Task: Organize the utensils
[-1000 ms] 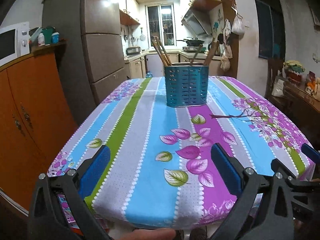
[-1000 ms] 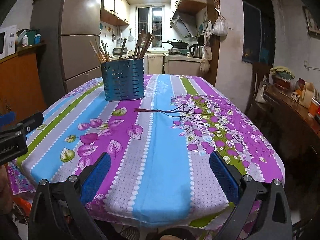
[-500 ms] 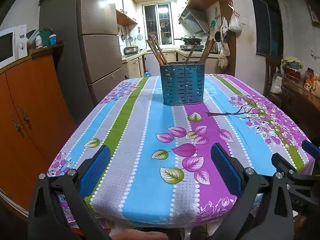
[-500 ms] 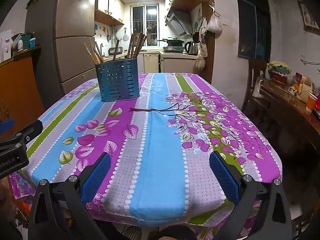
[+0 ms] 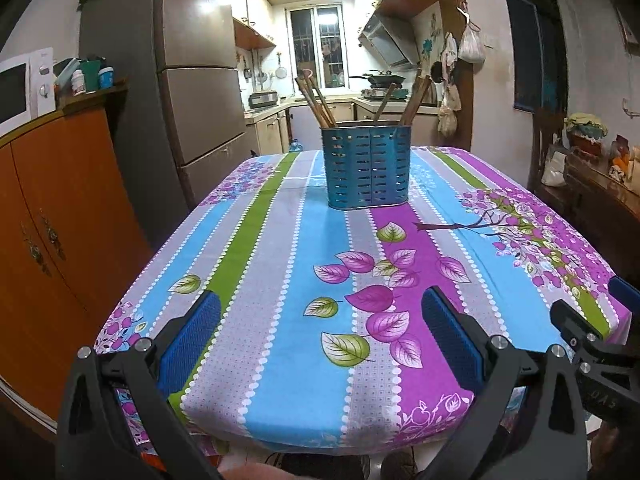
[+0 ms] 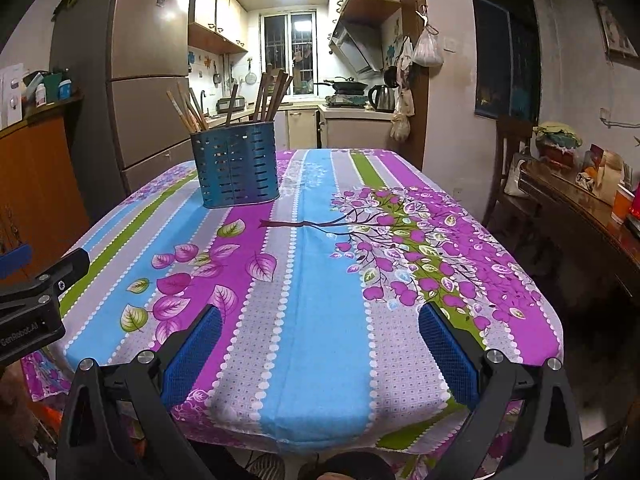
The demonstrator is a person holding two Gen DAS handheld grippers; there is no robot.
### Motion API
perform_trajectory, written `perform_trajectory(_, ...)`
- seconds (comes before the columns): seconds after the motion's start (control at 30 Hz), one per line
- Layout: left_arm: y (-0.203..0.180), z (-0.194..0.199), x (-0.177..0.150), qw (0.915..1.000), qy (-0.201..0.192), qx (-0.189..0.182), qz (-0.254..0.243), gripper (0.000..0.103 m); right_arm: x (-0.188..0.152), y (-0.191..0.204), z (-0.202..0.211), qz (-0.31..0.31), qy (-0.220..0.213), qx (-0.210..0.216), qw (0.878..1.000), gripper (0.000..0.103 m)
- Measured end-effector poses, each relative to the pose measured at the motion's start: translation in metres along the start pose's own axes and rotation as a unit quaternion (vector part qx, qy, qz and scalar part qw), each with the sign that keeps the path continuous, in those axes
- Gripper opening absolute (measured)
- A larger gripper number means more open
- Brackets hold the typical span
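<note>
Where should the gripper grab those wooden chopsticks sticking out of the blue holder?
Probably by the bare upper ends of the chopsticks, coming from above. Their lower parts sit hidden inside the blue holder, and they lean outward over its rim, so only the tops are free. Both the left gripper and the right gripper are open.

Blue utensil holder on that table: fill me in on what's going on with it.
Nothing is being handled yet. A person holds the left gripper and the right gripper over the near edge of the floral tablecloth, both open and empty. The blue utensil holder stands upright farther back, with wooden chopsticks leaning inside. No loose utensils show on the cloth.
</note>
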State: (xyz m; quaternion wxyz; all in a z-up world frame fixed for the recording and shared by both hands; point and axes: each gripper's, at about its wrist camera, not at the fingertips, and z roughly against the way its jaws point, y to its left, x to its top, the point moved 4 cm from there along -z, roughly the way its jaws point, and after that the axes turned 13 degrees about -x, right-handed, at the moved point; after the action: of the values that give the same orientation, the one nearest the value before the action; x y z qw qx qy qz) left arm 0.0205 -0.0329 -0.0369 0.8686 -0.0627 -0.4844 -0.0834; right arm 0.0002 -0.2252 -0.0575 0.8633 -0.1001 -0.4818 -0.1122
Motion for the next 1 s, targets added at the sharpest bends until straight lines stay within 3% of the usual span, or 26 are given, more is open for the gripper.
perform_trajectory(0.53,0.004,0.003,-0.002,0.9999,-0.003,-0.006,0.015,0.097,0.004,-0.003,0.006,-0.002,-0.014,0.0,1.0,0.098)
perform_trajectory(1.0,0.004,0.028,0.004,0.9973,-0.074,0.002,0.004,0.097,0.012,-0.003,0.025,-0.005,-0.057,-0.002,0.998,0.098)
